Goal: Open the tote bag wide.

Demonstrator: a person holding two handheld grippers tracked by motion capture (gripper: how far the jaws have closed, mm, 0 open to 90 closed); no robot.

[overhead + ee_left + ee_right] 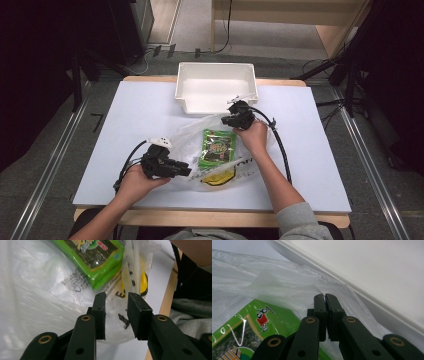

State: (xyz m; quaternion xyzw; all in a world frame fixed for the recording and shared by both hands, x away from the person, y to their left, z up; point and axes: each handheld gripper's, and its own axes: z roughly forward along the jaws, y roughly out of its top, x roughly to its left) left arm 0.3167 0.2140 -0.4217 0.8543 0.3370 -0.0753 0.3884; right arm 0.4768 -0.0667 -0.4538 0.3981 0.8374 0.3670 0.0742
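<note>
Clear plastic covers the middle of the white table [125, 130] in the high view: a thin bag [200, 137] with a green packet [218, 149] inside it. The right gripper [231, 120] sits at the bag's far edge, just in front of a white tub [216, 86]. The left gripper [185, 171] lies at the bag's near left side.

Seen from the left gripper view, the left gripper [116, 312] has its jaws parted, with a fold of the printed bag [37, 297] between them but not pinched. The green packet [97, 257] lies beyond.

Seen from the right gripper view, the right gripper [326, 300] is clamped tight on the bag's [277, 282] edge, beside the tub's rim [352, 282]. The packet [242, 332] shows at lower left.
</note>
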